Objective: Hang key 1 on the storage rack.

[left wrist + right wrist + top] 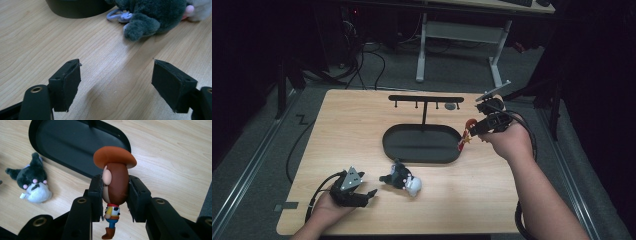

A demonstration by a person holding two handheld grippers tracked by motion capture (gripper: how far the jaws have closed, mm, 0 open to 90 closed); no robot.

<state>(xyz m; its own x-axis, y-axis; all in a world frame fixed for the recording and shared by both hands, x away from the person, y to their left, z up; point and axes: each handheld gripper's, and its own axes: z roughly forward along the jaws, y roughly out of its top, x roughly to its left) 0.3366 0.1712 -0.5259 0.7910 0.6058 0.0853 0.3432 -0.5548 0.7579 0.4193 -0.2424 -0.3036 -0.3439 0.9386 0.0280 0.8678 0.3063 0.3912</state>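
A small cowboy figurine (pixel 115 182) with an orange hat and brown hair is clamped by its head between the jaws of my right gripper (pixel 115 192). In the high view the cowboy figurine (pixel 467 134) hangs from the right gripper (pixel 478 127) just off the right end of the black oval tray (pixel 398 150). A dark grey and white plush toy (pixel 402 178) lies on the table below the tray; the plush toy (pixel 152 17) has a lilac loop. My left gripper (pixel 368 194) rests open on the table left of the plush, its jaws wide apart over bare wood (pixel 116 82).
A black T-shaped hanger stand (pixel 426 101) with small pegs rises from the tray's back edge. The wooden table (pixel 337 130) has bare room on its left half. Beyond the far edge stand a desk frame (pixel 457 45) and cables on the floor.
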